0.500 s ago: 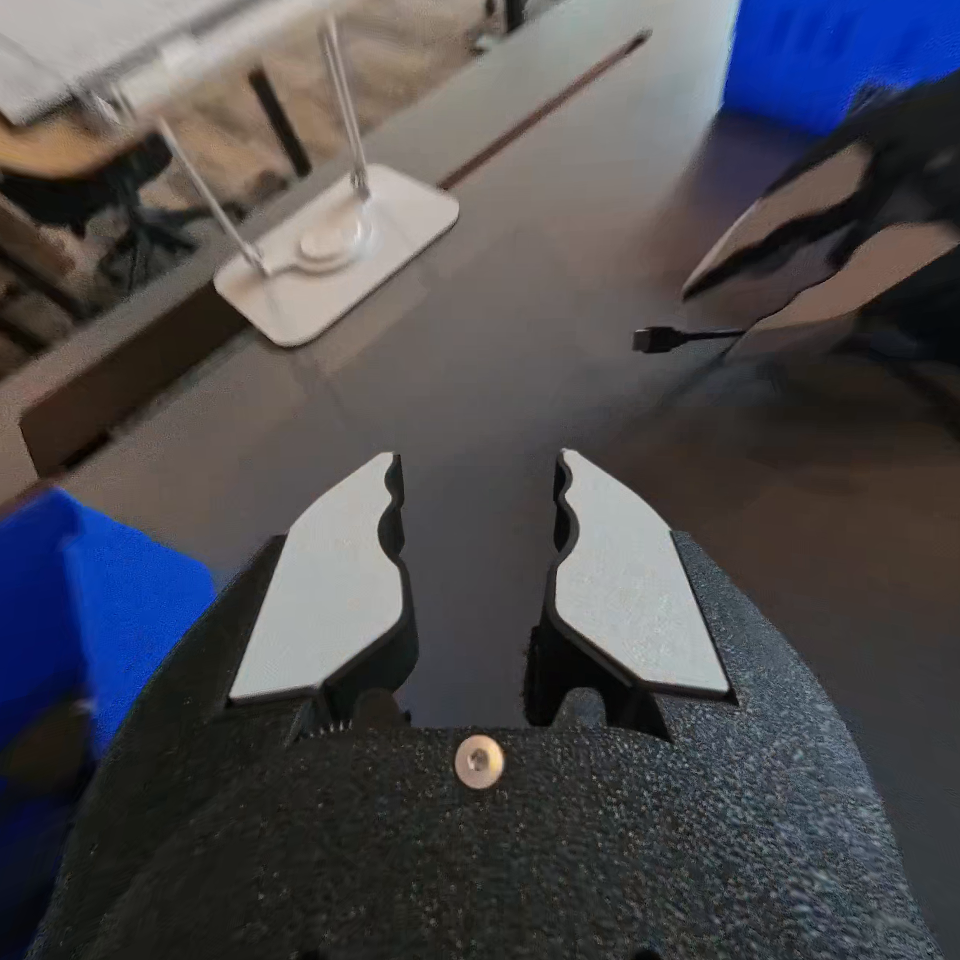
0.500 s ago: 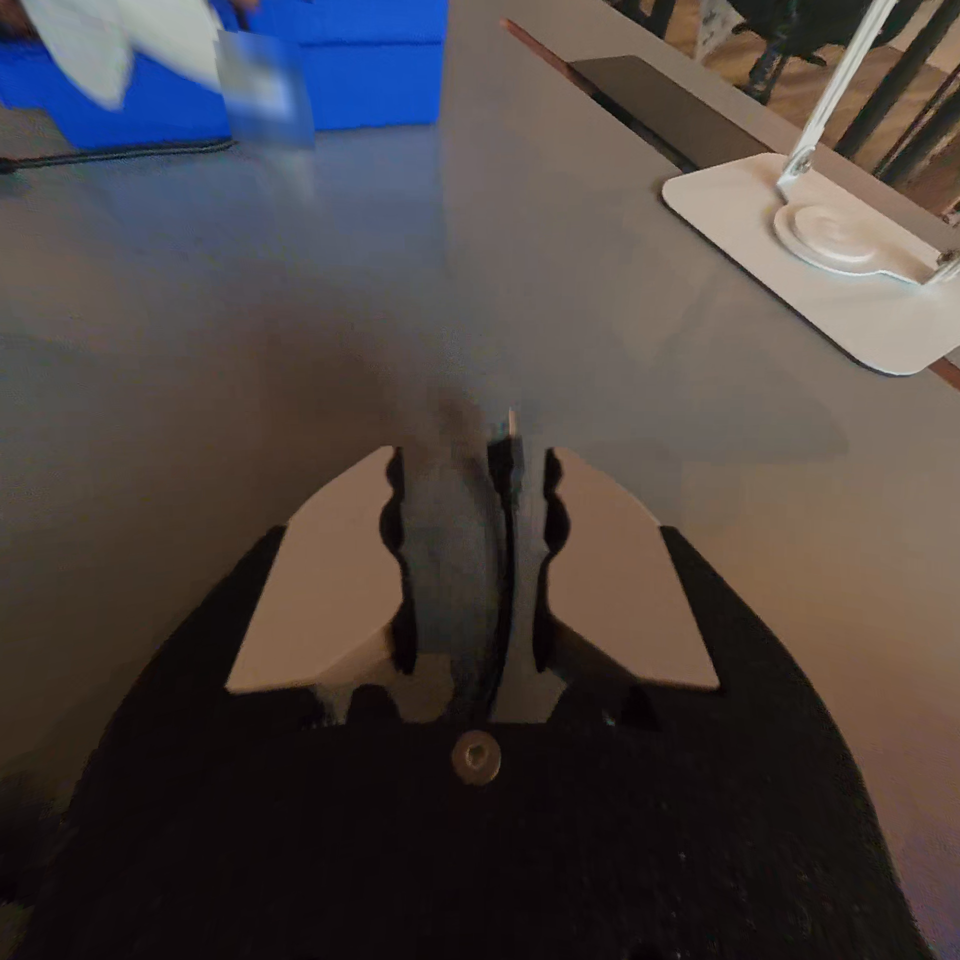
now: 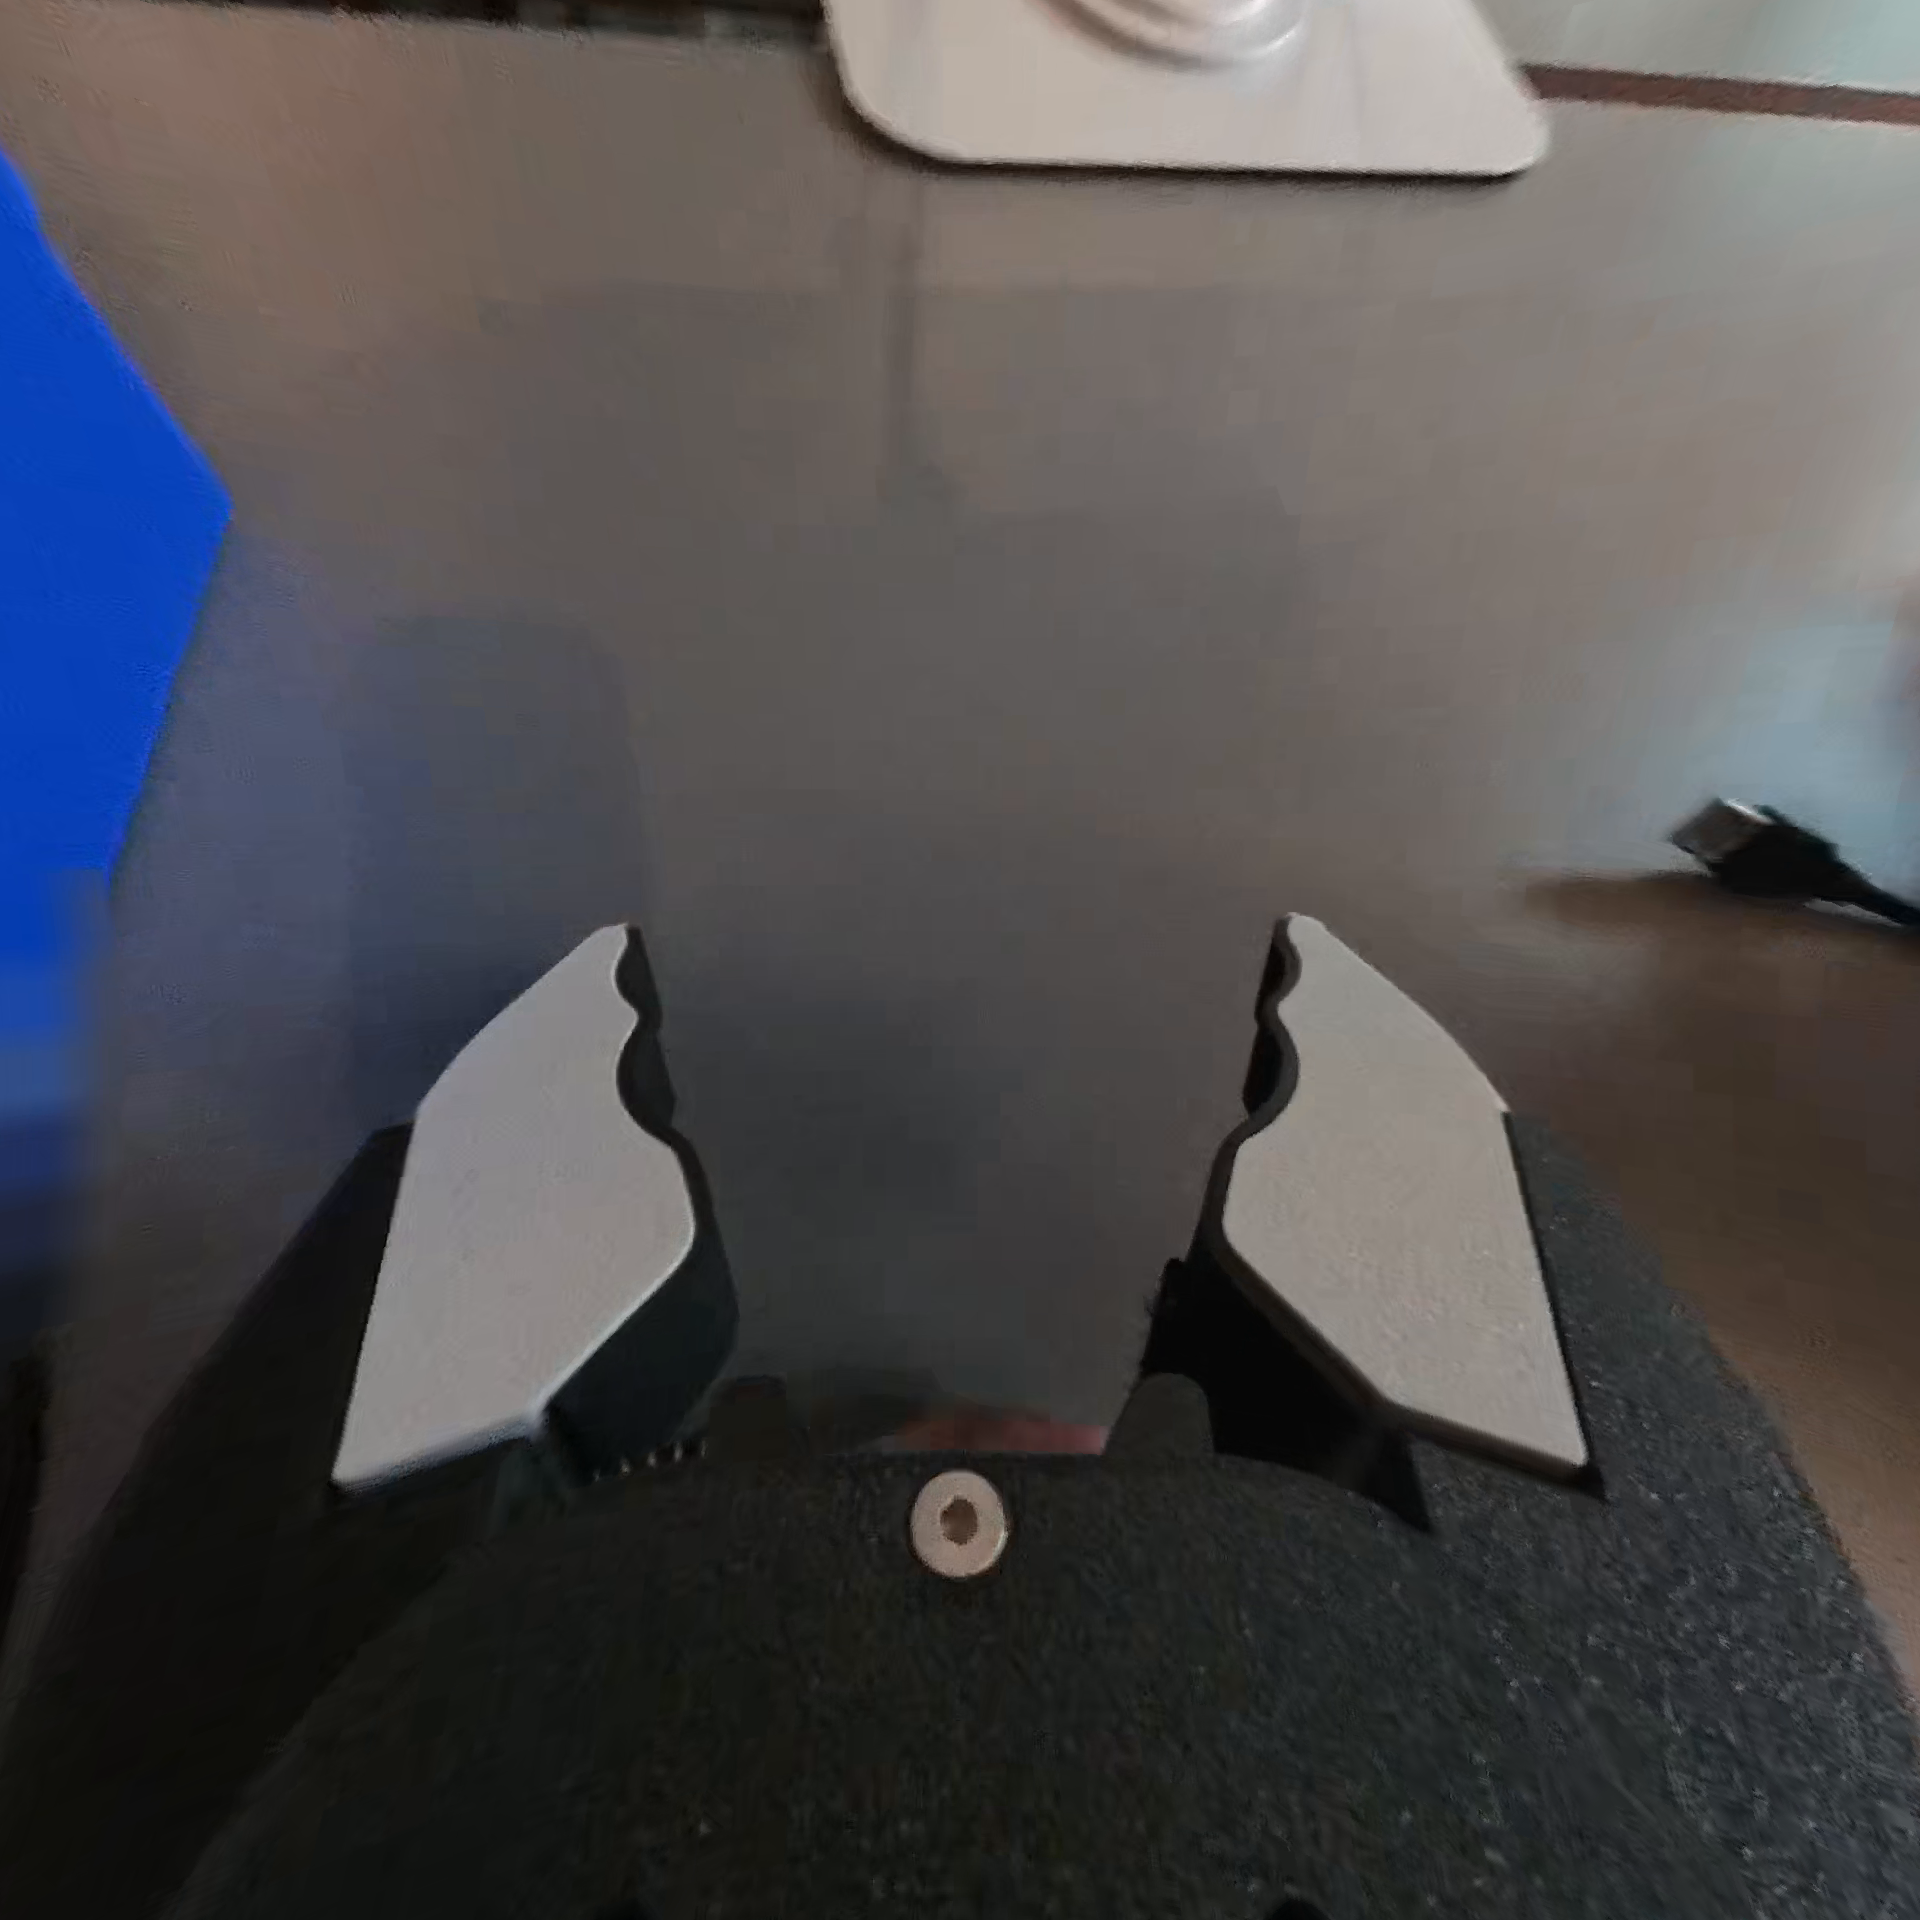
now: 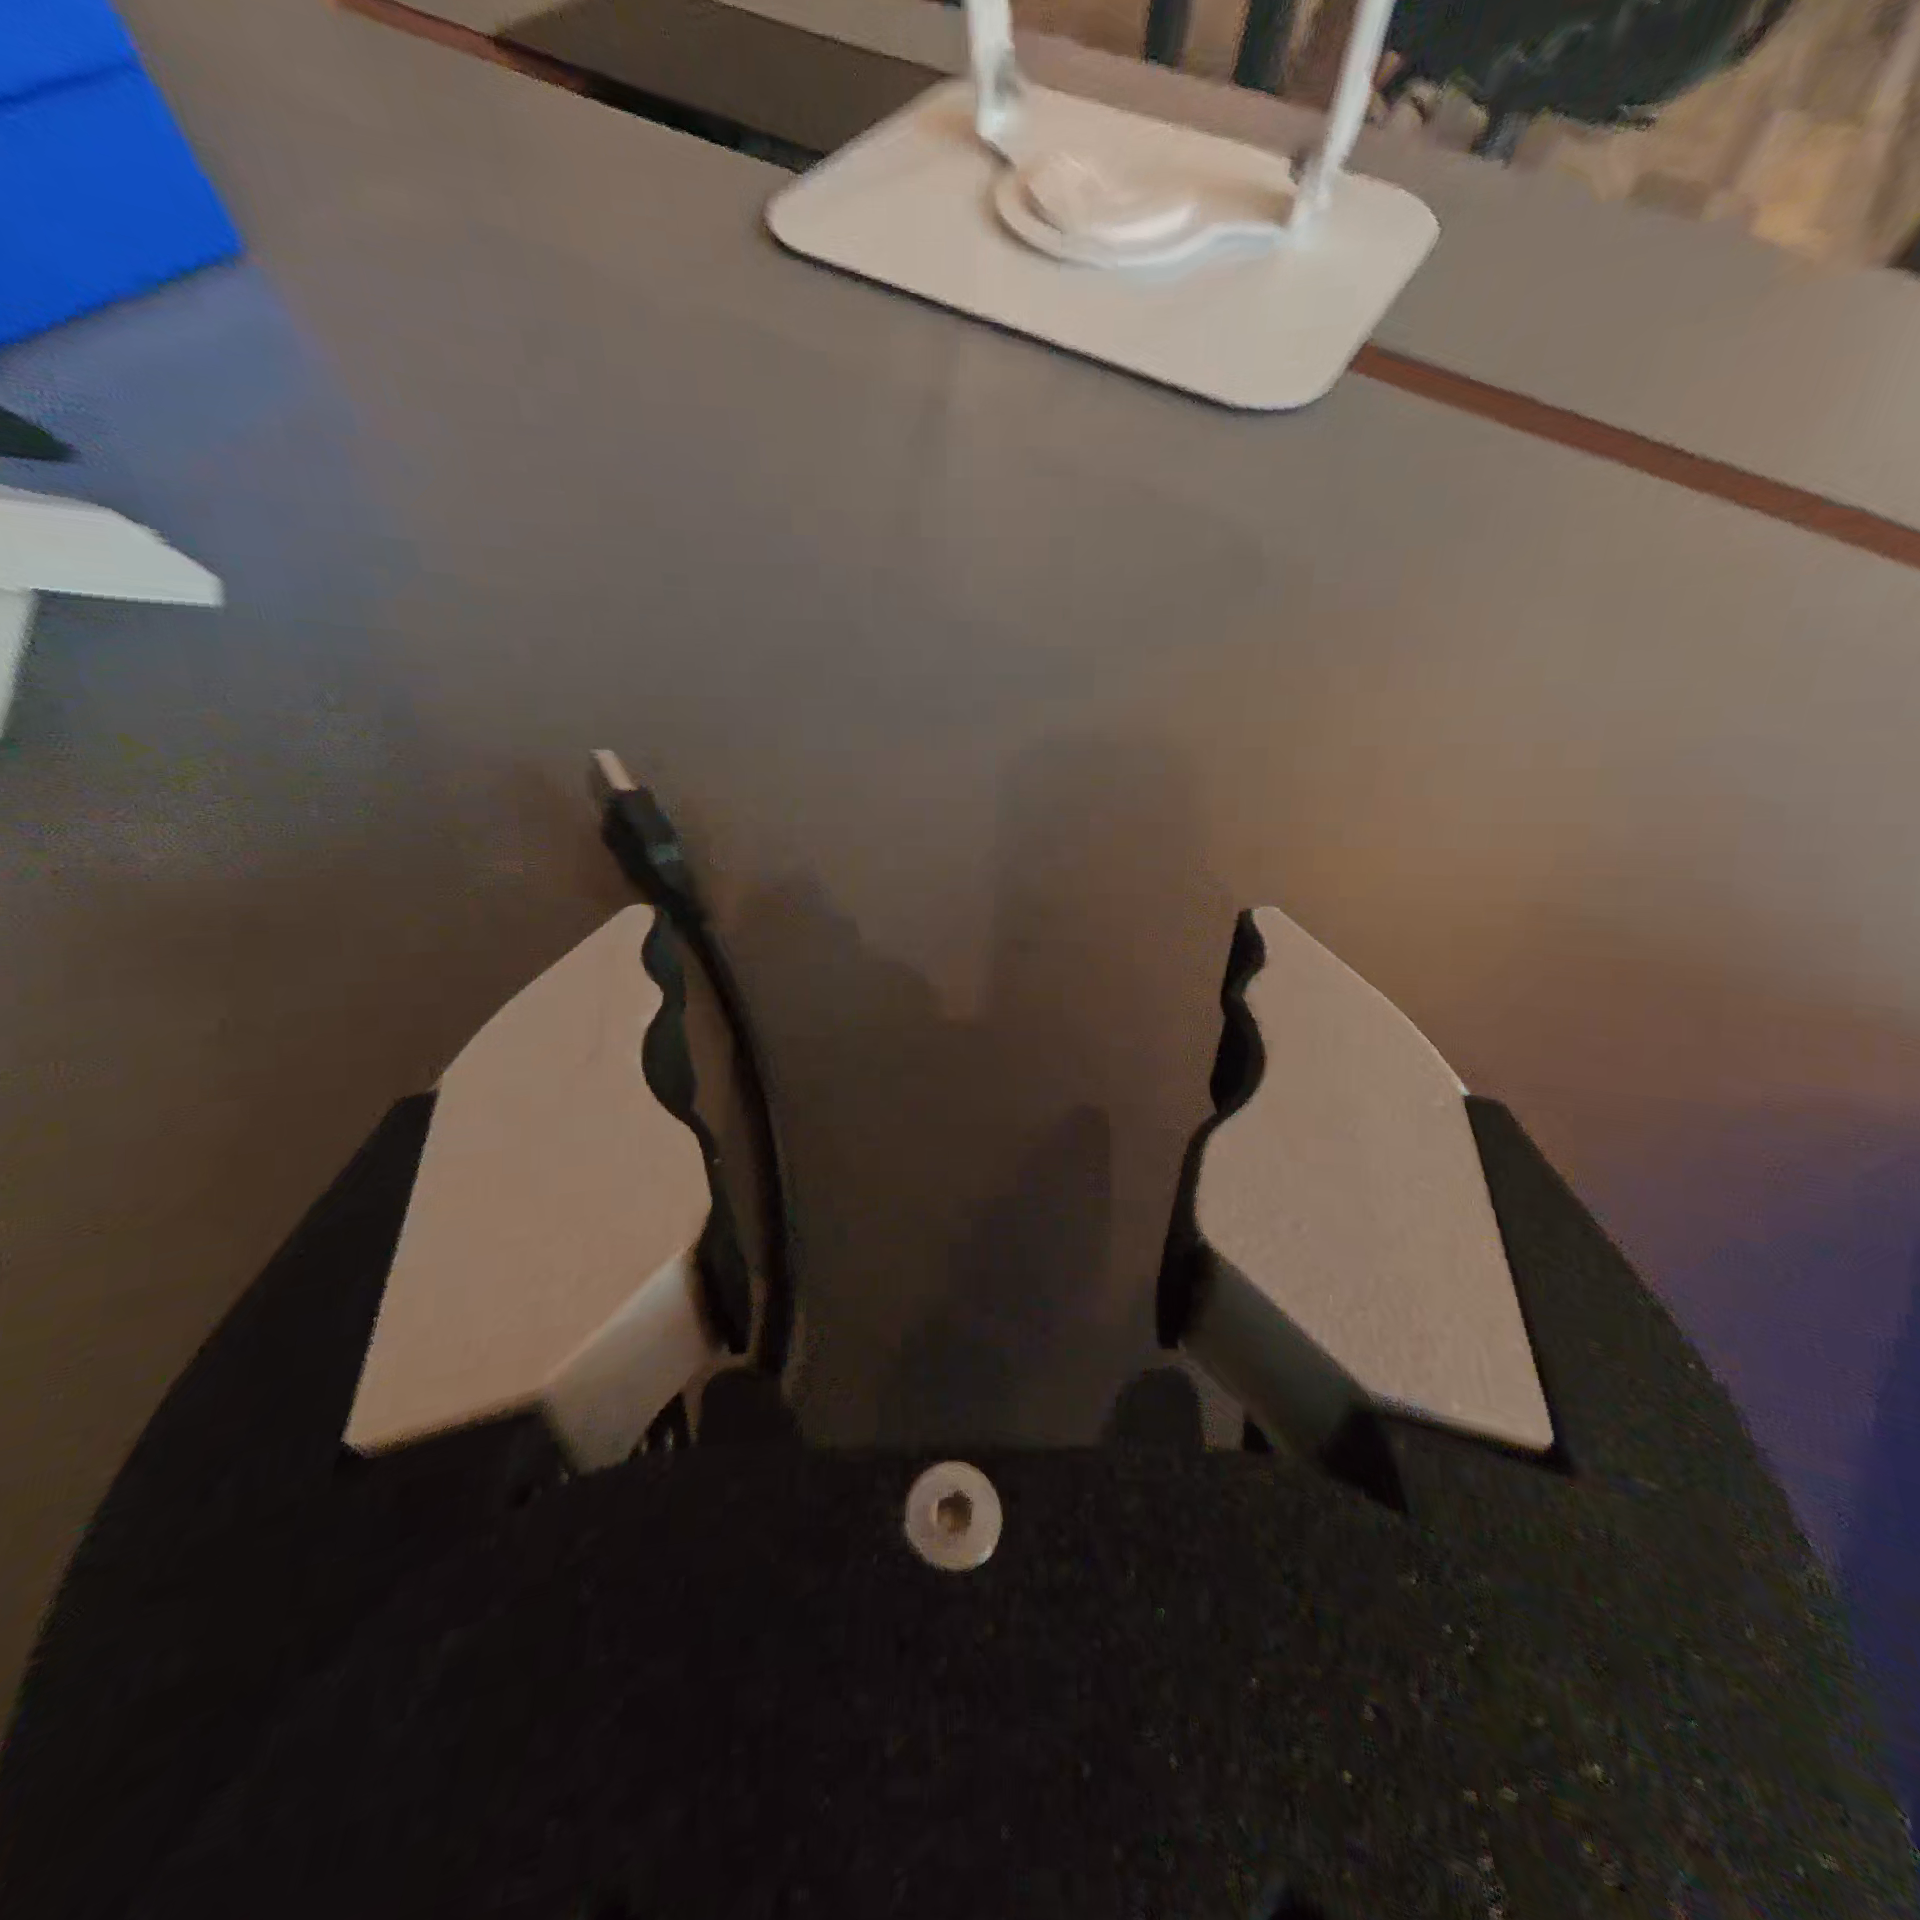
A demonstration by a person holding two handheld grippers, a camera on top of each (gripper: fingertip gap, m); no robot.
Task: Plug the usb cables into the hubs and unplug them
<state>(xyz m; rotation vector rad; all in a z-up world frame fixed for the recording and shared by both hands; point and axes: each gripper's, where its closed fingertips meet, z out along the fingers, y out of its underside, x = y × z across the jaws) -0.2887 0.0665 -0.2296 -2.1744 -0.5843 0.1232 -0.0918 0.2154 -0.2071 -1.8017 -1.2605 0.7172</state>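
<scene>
The right gripper [image 4: 951,920] has its two pale fingers [image 4: 540,1174] spread wide, released, with nothing clamped between them. A black usb cable [image 4: 727,1060] runs up along the inner edge of its left finger, close against the wavy pad, though whether it touches the pad cannot be told; its plug [image 4: 623,795] with a small metal tip lies on the tabletop [image 4: 1039,644] just past that fingertip, pointing away from the camera. The left gripper [image 3: 961,925] is also released, its grey fingers [image 3: 520,1216] well apart over bare dark tabletop, holding nothing. In the left wrist view the same black plug, or one like it, lies blurred near the right edge of the picture, well apart from those fingers. Beyond both grippers, near the far edge of the tabletop, stands a flat pale stand base [image 4: 1112,260] with rounded corners; two thin metal rods [image 4: 1340,114] rise from it. A thin reddish-brown strip [image 4: 1662,462] runs along the tabletop beside that base. A blue box [image 3: 73,623] sits at the left edge of the left wrist view, and blue also shows in the top left corner of the right wrist view. No hub can be made out in either view.
</scene>
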